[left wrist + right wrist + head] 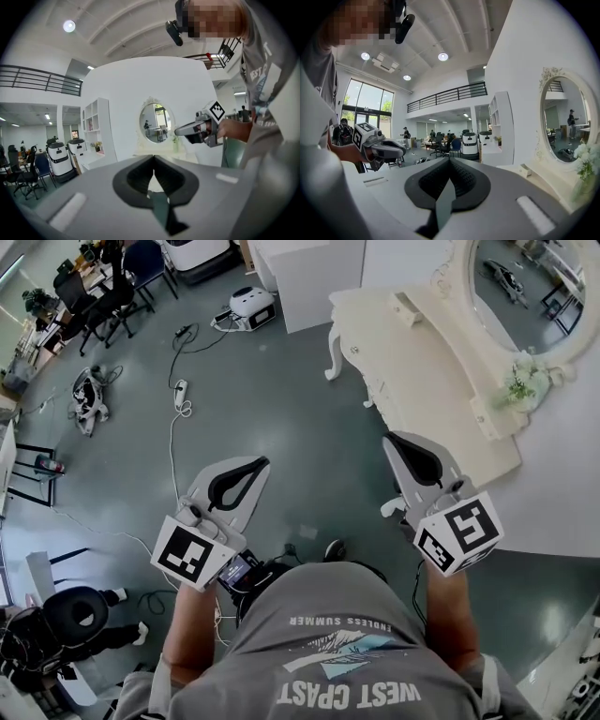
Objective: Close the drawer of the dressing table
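The cream dressing table (pixel 422 381) stands at the upper right of the head view, with an oval mirror (pixel 525 287) and a small vase of flowers (pixel 518 385) on it. A small box-like drawer unit (pixel 408 307) sits on its top; I cannot tell whether any drawer is pulled out. My left gripper (pixel 261 462) hangs over the floor, left of the table, shut and holding nothing. The right gripper (pixel 389 439) is near the table's front edge, also shut and holding nothing. In the right gripper view the table top (pixel 543 180) and mirror (pixel 569 122) lie ahead to the right.
Cables and a power strip (pixel 181 392) lie on the grey floor ahead. A white machine (pixel 251 304) and a white cabinet (pixel 309 273) stand beyond. Office chairs (pixel 103 296) are at the far left, and a black chair (pixel 70 610) at the lower left.
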`<action>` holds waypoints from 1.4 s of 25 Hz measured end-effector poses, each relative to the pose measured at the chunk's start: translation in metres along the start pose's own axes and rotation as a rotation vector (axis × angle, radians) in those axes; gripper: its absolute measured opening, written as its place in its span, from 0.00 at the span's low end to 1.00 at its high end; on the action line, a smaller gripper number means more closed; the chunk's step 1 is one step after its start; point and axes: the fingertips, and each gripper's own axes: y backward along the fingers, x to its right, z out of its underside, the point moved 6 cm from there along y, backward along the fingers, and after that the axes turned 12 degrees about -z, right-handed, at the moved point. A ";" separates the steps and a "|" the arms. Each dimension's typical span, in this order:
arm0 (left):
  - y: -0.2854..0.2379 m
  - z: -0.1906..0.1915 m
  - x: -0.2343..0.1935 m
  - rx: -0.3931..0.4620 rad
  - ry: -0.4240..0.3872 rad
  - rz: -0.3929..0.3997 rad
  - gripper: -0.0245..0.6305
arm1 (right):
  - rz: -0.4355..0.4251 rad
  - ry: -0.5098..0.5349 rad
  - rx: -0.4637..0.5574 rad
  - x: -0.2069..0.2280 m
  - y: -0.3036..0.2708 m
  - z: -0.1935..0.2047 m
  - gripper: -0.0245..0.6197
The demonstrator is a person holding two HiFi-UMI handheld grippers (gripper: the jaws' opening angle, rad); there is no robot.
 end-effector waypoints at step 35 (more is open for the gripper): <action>-0.203 -0.045 -0.026 0.172 -0.068 0.392 0.04 | 0.430 -0.120 -0.063 0.091 0.031 0.022 0.04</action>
